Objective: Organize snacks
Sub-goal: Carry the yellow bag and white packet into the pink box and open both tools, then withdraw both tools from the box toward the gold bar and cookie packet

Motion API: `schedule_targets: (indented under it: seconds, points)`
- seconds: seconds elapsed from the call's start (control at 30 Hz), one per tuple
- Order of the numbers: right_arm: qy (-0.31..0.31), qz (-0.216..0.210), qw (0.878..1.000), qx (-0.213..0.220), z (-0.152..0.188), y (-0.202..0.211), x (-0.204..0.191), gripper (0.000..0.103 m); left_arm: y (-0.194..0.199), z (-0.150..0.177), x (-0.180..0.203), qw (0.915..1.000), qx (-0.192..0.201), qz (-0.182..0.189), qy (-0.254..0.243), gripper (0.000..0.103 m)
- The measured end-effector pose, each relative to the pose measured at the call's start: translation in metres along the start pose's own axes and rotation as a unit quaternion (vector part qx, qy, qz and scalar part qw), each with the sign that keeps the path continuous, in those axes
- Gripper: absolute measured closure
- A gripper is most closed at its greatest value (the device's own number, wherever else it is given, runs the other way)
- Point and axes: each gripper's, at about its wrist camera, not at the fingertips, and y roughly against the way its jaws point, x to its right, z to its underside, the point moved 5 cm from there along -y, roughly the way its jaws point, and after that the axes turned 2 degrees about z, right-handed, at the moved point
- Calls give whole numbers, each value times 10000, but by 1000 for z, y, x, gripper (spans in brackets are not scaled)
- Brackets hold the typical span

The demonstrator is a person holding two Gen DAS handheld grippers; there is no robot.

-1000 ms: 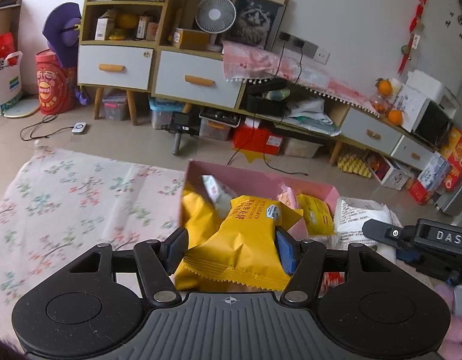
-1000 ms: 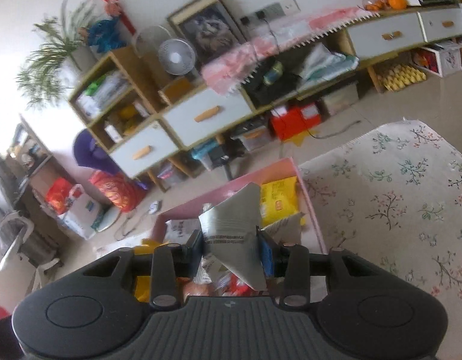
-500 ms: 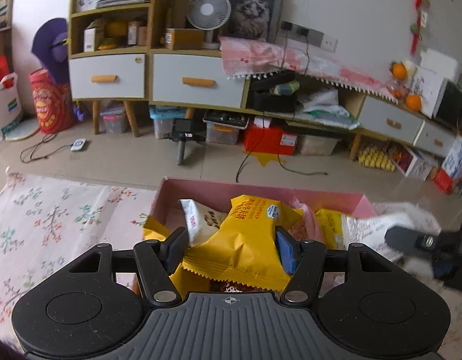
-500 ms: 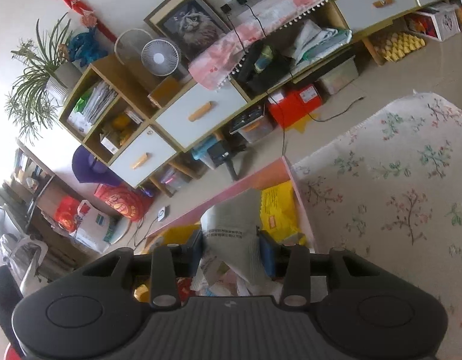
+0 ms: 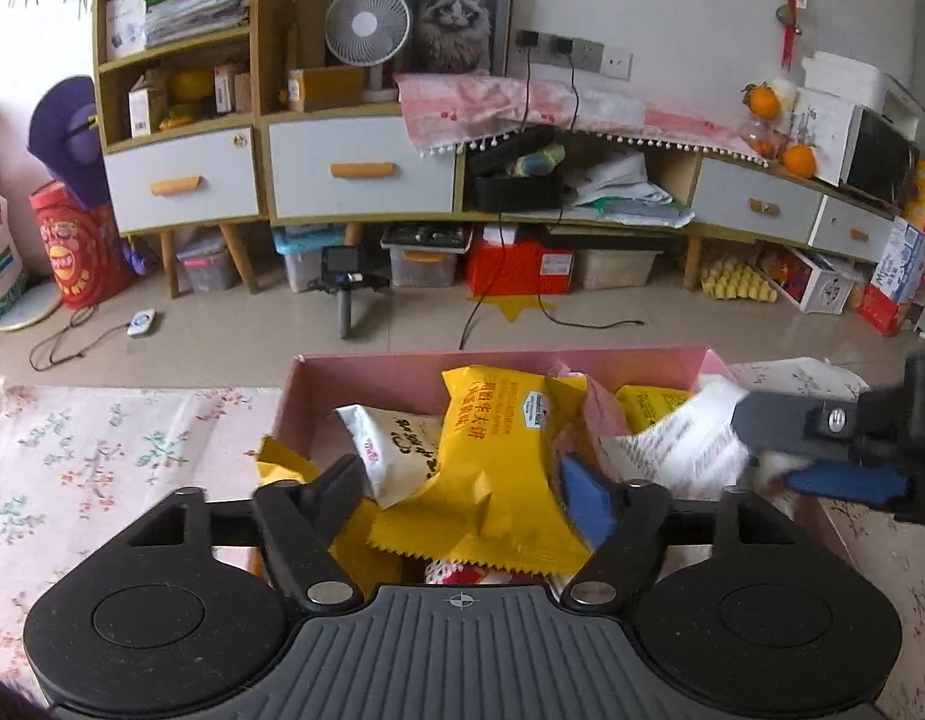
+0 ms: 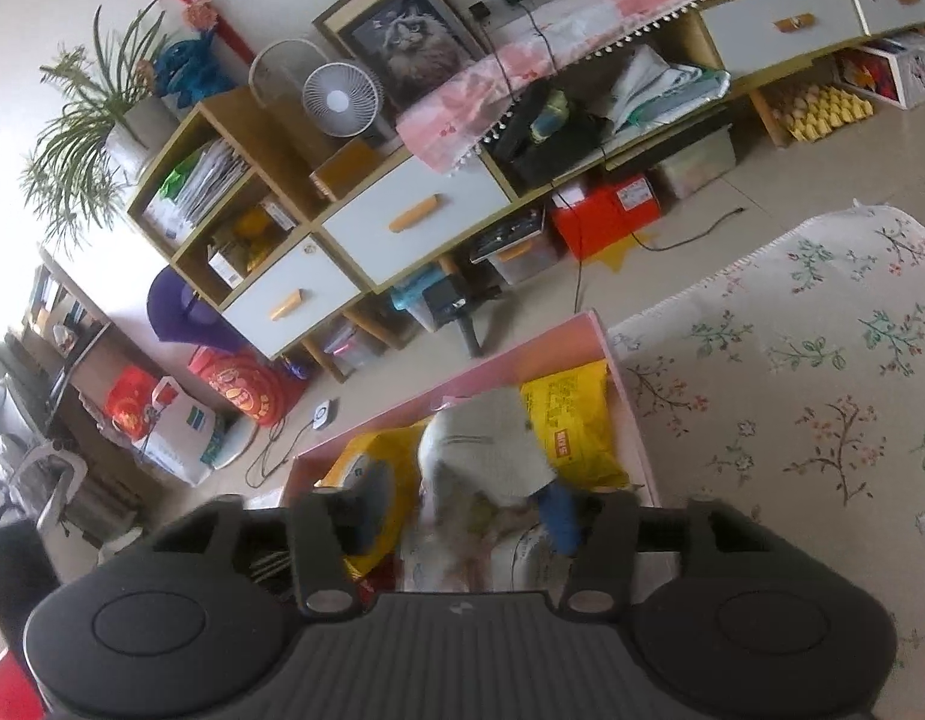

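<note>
Left wrist view shows my left gripper over the pink box, which stands on the flowered cloth. Its fingers stand wide apart, with the yellow snack packet between them; I cannot tell if they press it. Beside it lies a white packet with black letters. My right gripper is also over the box, and its fingers are spread apart around a grey-white packet, blurred, which seems loose. Another yellow packet lies at the right wall of the box.
</note>
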Motion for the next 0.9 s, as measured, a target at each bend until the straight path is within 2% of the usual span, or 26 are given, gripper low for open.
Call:
schedule_targets:
  seconds: [0.13, 0.43, 0.63, 0.9]
  points:
    - [-55, 33, 9999, 80, -2, 11, 1, 40, 20, 3, 3, 10000, 15, 24, -70, 17]
    - [398, 273, 9988, 99, 6, 48, -12, 21, 70, 23, -1, 10000, -13, 85, -21, 10]
    - [714, 436, 9964, 112, 21, 68, -23, 16, 99, 44, -8, 9997, -88, 37, -217, 7]
    - [1163, 516, 9918, 91, 54, 81, -35, 14, 117, 75, -24, 9992, -259, -51, -309, 7]
